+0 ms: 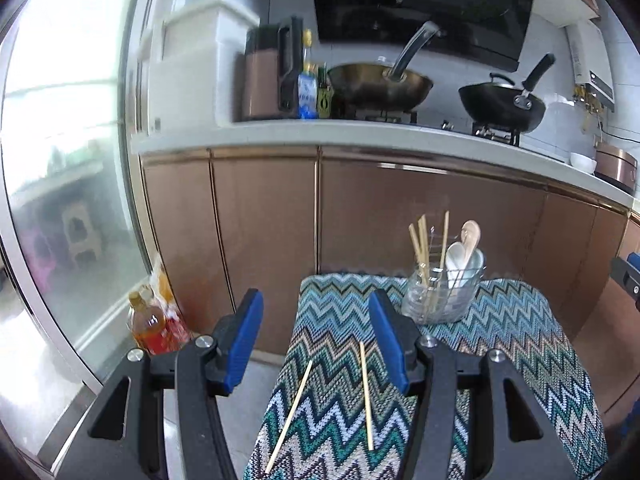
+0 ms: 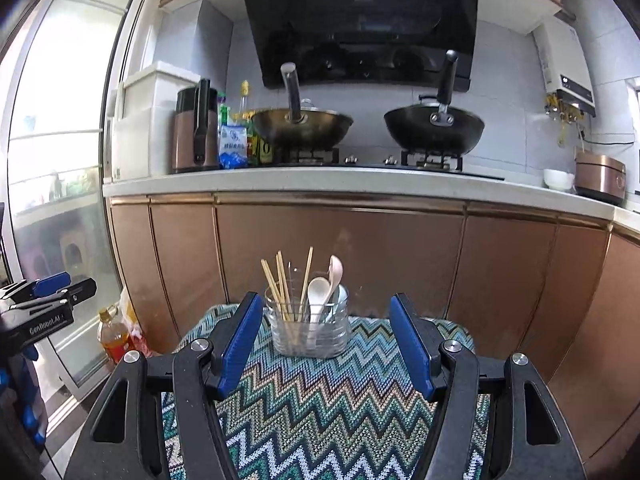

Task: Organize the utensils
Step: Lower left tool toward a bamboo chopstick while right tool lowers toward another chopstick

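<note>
A small surface draped in a blue-green zigzag woven cloth (image 1: 520, 344) carries a clear ribbed glass holder (image 1: 440, 300) at its far end. Nearer than the holder, 2 pale wooden chopsticks (image 1: 366, 396) lie flat on the cloth, apart.

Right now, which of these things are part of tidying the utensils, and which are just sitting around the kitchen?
Part of the job:
- two loose wooden chopsticks
- clear glass utensil jar with chopsticks and spoons
- zigzag-patterned woven cloth

Just sitting around:
- brass-coloured wok
- black wok
- amber oil bottle
- copper rice cooker
</note>
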